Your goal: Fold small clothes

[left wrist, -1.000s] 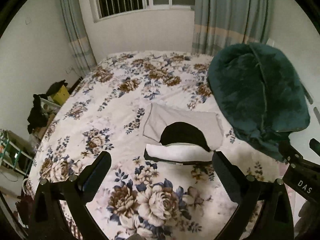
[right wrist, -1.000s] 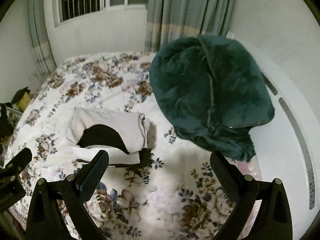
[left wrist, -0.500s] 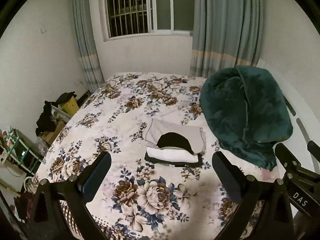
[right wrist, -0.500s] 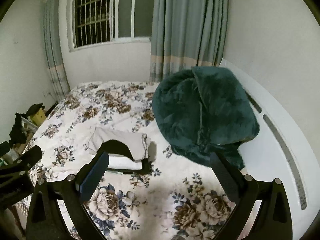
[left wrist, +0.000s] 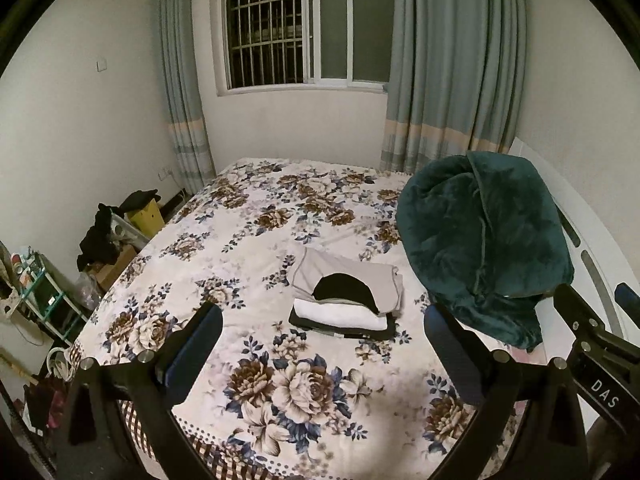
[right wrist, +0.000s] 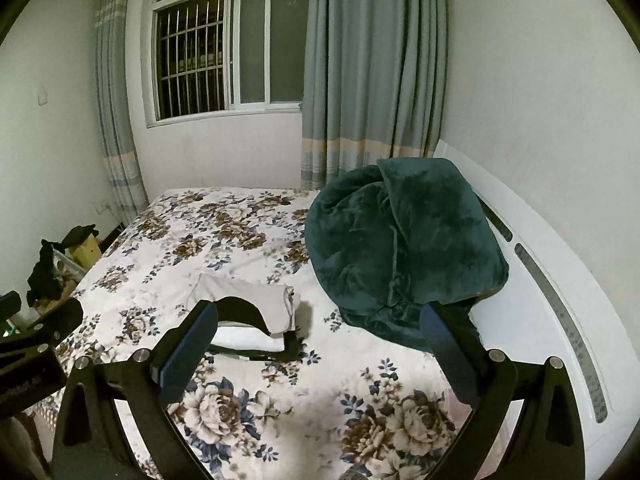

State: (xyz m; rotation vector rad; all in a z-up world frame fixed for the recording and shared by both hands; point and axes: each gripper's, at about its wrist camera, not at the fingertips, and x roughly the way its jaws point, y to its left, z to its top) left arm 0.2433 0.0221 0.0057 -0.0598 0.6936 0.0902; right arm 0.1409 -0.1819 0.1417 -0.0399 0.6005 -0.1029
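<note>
Bedroom scene, night outside the barred window (left wrist: pixel 280 36), grey-blue curtains (left wrist: pixel 452 64) either side, and we're looking over a floral bedspread (left wrist: pixel 224 248) that serves as the work surface. Task item: a small stack of folded clothes (left wrist: pixel 346 300) sits near the middle of the bed, beige piece on top with a black curved patch, a white folded piece under its front edge, something dark at the bottom; in the right wrist view the same stack (right wrist: pixel 248 316) is partly behind the near finger. We read the stack as squared up and done, edges roughly aligned, so folding looks finished or nearly so. Our left gripper (left wrist: pixel 322 340) is held above the near end of the bed, jaws spread wide, nothing between them. Our right gripper (right wrist: pixel 318 340) is the same: wide apart, empty, well clear of the cloth. Each gripper's body shows at the edge of the other's view, so we hold them side by side. Both sit high and back from the stack, which we judge as a release posture, not a reach. Dark green plush blanket (left wrist: pixel 480 248) is bunched against the white headboard (right wrist: pixel 560 280), just beside the stack, probably pushed aside to free flat space. Clutter (left wrist: pixel 116 228) on the floor at left, unrelated.
</note>
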